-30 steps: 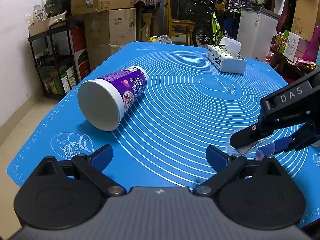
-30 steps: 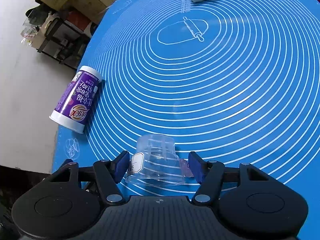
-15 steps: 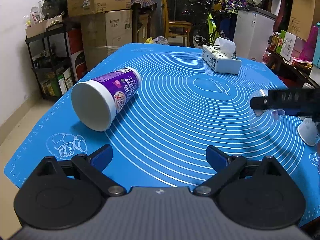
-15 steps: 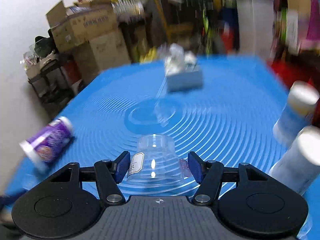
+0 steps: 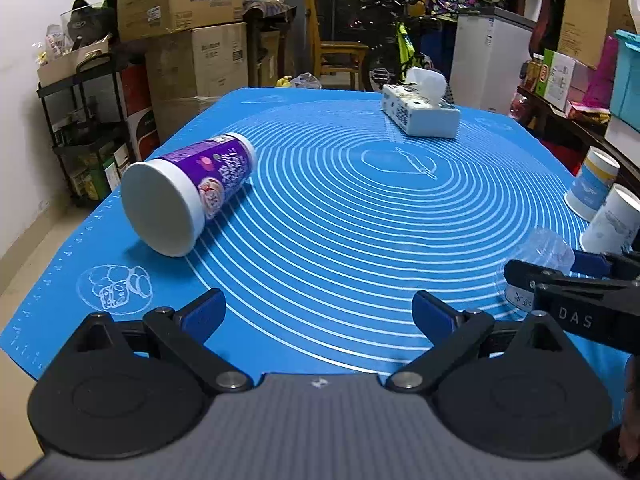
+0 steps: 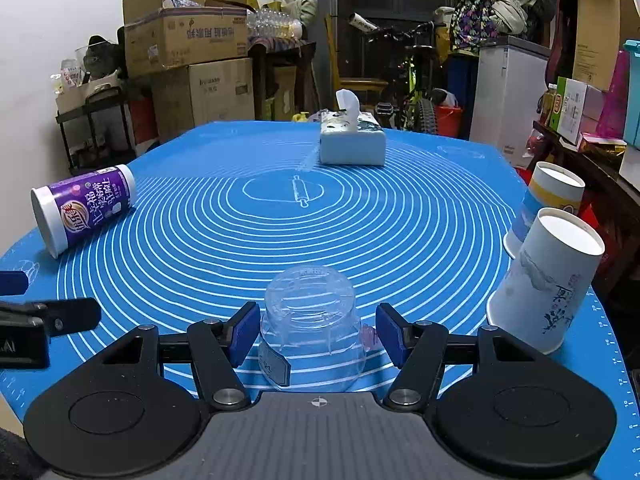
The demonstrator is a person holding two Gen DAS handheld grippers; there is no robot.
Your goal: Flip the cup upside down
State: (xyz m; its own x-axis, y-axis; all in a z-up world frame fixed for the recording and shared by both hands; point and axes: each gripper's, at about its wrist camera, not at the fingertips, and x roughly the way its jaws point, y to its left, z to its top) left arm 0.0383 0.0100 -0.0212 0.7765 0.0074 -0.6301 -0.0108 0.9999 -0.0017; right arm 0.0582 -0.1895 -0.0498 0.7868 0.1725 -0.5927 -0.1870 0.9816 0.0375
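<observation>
A clear plastic cup [image 6: 310,320] stands upside down, base up, on the blue mat [image 6: 360,232] between the fingers of my right gripper [image 6: 314,334]. The left pad [image 6: 244,330] touches the cup wall; a small gap shows at the right pad [image 6: 390,332]. The same cup [image 5: 538,258] and right gripper [image 5: 560,276] show at the right of the left wrist view. My left gripper [image 5: 316,314] is open and empty, low over the mat's near edge. A purple cup [image 5: 188,194] lies on its side at the left, also in the right wrist view [image 6: 82,208].
Two paper cups [image 6: 548,280] stand upside down at the mat's right edge, close to the right gripper. A tissue box [image 6: 352,142] sits at the far side. Boxes, shelves and a bicycle crowd the room behind the table.
The right gripper swung from tilted down to level and turned the clear cup base up, bringing it down onto the mat. The left gripper barely moved.
</observation>
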